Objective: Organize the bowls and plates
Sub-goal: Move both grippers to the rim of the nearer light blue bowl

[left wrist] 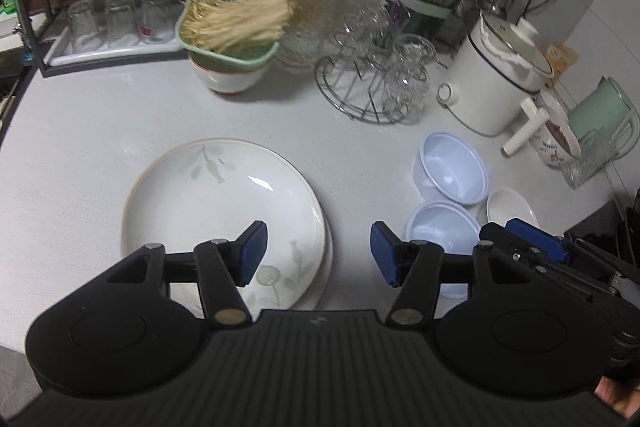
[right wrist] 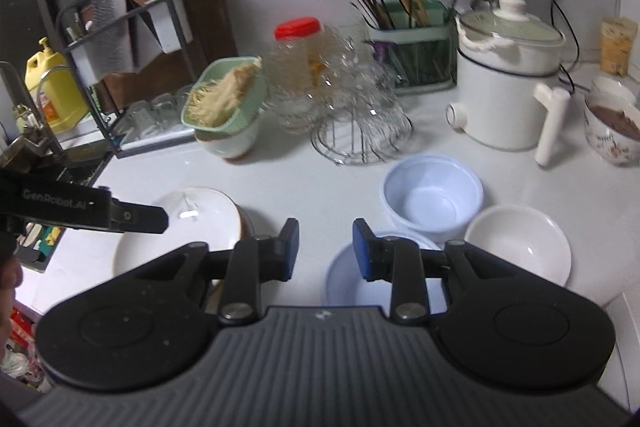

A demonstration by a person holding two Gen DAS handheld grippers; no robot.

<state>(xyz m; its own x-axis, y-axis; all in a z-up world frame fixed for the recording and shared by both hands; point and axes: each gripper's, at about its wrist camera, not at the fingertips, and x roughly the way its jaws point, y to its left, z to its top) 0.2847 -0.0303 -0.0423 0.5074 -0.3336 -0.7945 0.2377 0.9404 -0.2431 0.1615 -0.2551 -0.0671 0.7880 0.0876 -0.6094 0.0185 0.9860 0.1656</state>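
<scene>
Left wrist: plate (left wrist: 224, 203) rim (counter (left wrist: 80, 131) beside)

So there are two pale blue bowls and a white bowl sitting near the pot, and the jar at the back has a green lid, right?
Not quite: the jar at the back has a red lid, as the right wrist view shows. The rest holds: two pale blue bowls and a white bowl sit near the pot.
</scene>
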